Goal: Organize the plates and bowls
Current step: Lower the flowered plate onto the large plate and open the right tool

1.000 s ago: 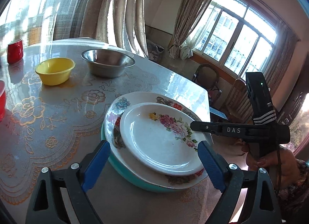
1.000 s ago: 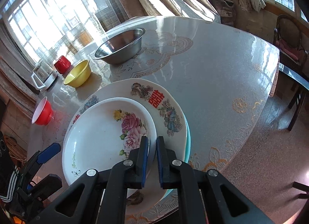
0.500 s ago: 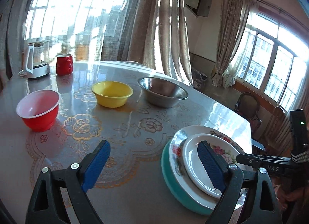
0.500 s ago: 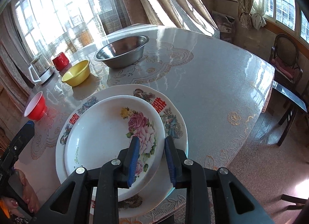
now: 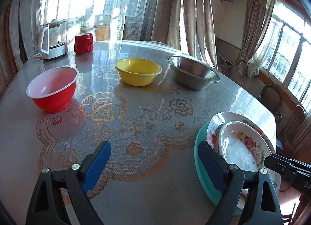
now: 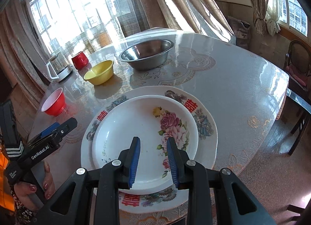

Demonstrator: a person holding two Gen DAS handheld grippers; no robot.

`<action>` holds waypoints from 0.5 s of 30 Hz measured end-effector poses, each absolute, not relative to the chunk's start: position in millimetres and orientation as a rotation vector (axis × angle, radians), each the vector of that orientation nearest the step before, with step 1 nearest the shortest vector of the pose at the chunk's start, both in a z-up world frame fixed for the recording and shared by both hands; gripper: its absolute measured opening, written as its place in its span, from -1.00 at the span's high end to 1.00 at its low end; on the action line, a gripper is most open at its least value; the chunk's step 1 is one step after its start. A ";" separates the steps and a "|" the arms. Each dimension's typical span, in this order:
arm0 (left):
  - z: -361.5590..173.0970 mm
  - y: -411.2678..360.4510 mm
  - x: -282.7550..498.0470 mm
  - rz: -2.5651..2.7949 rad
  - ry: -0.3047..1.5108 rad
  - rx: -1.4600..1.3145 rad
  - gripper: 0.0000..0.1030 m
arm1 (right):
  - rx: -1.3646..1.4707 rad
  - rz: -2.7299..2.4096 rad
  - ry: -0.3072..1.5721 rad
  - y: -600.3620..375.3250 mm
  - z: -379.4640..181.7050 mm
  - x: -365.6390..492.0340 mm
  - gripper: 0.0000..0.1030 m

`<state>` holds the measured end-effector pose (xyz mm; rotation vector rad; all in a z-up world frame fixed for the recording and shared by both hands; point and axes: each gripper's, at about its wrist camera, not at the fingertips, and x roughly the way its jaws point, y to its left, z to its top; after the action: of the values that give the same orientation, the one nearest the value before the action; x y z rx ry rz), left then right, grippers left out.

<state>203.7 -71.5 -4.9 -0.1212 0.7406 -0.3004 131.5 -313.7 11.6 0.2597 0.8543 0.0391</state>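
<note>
Working across the bench (image 5: pixel 155 195), we have the plates stacked at its near edge: teal plate (image 5: pixel 200 159), patterned plate (image 6: pixel 204 108), rose plate (image 6: pixel 143 128). Next the steel bowl (image 5: pixel 192 75), yellow bowl (image 5: pixel 138 71) and red bowl (image 5: pixel 52 89) should nest, largest lowest. Our left gripper (image 5: pixel 153 166) has its fingers spread wide, holding nothing; our right gripper (image 6: pixel 153 162), fingers slightly parted, holds nothing above the rose plate.

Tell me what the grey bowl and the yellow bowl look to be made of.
Grey bowl: most likely stainless steel, brushed finish, with mirror-like glints along its thin rolled rim. Yellow bowl: probably plastic, smooth and opaque, evenly coloured with only a soft sheen.
</note>
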 end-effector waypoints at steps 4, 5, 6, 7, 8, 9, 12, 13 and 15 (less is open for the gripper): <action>-6.3 -69.7 204.6 -0.285 0.748 -0.119 -0.76 | 0.274 0.067 0.870 -304.9 7.2 134.4 0.44; -6.7 -69.0 204.8 -0.278 0.749 -0.117 -0.77 | 0.276 0.070 0.872 -304.0 7.0 135.1 0.44; -7.2 -68.2 205.5 -0.270 0.751 -0.117 -0.77 | 0.277 0.072 0.873 -303.4 7.4 135.8 0.44; -8.1 -67.7 206.3 -0.263 0.754 -0.116 -0.77 | 0.280 0.073 0.873 -303.4 7.7 136.7 0.44; -8.6 -67.6 206.9 -0.256 0.757 -0.115 -0.77 | 0.285 0.073 0.873 -304.3 8.2 138.0 0.44; -9.3 -67.0 207.6 -0.251 0.760 -0.116 -0.77 | 0.290 0.074 0.874 -304.7 8.9 139.4 0.44; -11.1 -65.0 210.0 -0.230 0.772 -0.118 -0.78 | 0.297 0.070 0.874 -305.1 11.0 144.4 0.44; -12.0 -63.6 211.3 -0.226 0.778 -0.123 -0.78 | 0.297 0.068 0.875 -305.2 11.7 146.3 0.44; -13.8 -61.4 213.9 -0.219 0.790 -0.133 -0.78 | 0.302 0.065 0.882 -305.6 11.9 149.9 0.44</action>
<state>213.9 -61.4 -13.8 -0.1331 0.7899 -0.2186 149.9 -305.6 11.9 0.3021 0.8817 0.0647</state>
